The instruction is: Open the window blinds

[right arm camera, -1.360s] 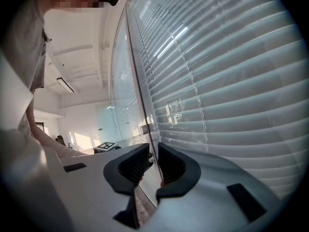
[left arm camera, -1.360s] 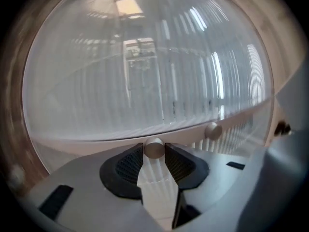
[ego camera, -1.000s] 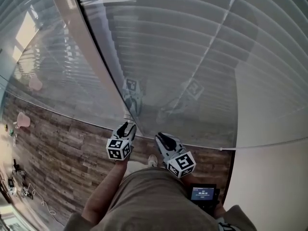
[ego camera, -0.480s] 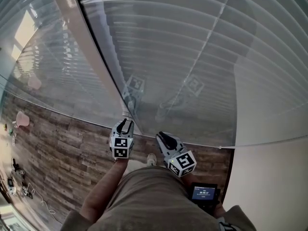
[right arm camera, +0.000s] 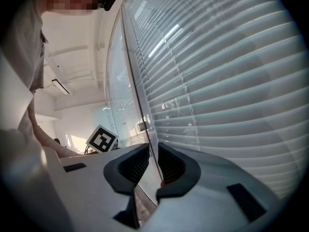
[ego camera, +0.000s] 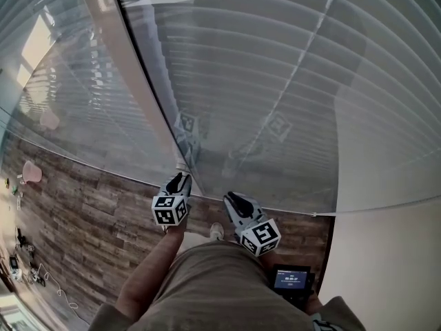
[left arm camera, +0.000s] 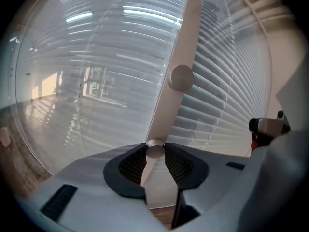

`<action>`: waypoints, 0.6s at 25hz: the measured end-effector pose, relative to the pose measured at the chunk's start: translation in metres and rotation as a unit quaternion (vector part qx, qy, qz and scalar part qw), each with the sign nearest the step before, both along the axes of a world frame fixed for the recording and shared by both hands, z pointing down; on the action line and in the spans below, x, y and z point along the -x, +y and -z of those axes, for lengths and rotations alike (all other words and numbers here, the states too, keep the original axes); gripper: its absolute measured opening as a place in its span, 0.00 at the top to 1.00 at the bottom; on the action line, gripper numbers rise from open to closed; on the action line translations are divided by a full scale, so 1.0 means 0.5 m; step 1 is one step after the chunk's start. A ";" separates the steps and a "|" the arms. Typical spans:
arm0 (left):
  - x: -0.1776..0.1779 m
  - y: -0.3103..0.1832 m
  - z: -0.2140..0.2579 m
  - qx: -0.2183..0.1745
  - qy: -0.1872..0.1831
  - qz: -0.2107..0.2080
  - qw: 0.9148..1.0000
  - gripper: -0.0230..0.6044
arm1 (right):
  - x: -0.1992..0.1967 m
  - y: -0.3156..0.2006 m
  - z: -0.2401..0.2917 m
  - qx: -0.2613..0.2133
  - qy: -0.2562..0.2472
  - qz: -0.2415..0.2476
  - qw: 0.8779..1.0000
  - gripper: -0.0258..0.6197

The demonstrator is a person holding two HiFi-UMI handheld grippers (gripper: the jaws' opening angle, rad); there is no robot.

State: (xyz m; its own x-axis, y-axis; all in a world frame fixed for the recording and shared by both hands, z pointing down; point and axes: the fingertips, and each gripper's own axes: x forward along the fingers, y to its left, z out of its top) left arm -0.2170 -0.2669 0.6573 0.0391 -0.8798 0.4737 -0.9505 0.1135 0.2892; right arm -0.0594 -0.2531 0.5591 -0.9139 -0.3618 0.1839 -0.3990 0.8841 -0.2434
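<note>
White slatted blinds [ego camera: 275, 81] hang behind glass, beside a pale upright post [ego camera: 131, 81]. In the left gripper view the post [left arm camera: 186, 37] carries two round knobs, one higher [left arm camera: 181, 77] and one lower [left arm camera: 155, 148]. My left gripper [left arm camera: 155, 150] has just been closing, and its jaws now press on the lower knob from both sides. In the head view the left gripper [ego camera: 180, 180] sits at the foot of the post. The right gripper [ego camera: 229, 198] hangs next to it, facing the blinds [right arm camera: 227, 81]. Its jaws [right arm camera: 153, 158] stand a narrow gap apart with nothing gripped.
Wood-plank floor [ego camera: 83, 212] lies below the glass. A white wall [ego camera: 393, 254] stands at the right. A small device with a lit screen [ego camera: 291, 279] hangs at the person's waist. Pink objects [ego camera: 32, 172] and cables lie far left.
The left gripper's marker cube has rolled a little at the foot of the post. The right gripper has barely shifted.
</note>
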 end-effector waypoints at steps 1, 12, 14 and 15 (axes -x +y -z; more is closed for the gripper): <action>-0.002 0.002 0.001 -0.002 0.012 0.001 1.000 0.75 | -0.002 0.002 0.002 0.000 0.000 0.000 1.000 0.88; 0.001 -0.001 0.000 -0.022 0.126 0.019 0.992 0.75 | 0.005 -0.002 0.002 0.002 0.000 0.004 1.000 0.88; 0.002 0.000 0.003 -0.027 0.157 0.024 0.987 0.75 | 0.005 -0.002 0.004 0.003 0.000 0.004 1.000 0.88; 0.003 0.001 0.003 -0.030 0.175 0.026 0.984 0.75 | 0.005 -0.002 0.005 0.003 0.000 0.005 1.000 0.88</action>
State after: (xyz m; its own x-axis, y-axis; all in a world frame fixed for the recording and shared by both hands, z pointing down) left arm -0.2183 -0.2665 0.6557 0.1450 -0.9112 0.3856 -0.7852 0.1312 0.6052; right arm -0.0618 -0.2539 0.5567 -0.9173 -0.3518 0.1865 -0.3905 0.8863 -0.2489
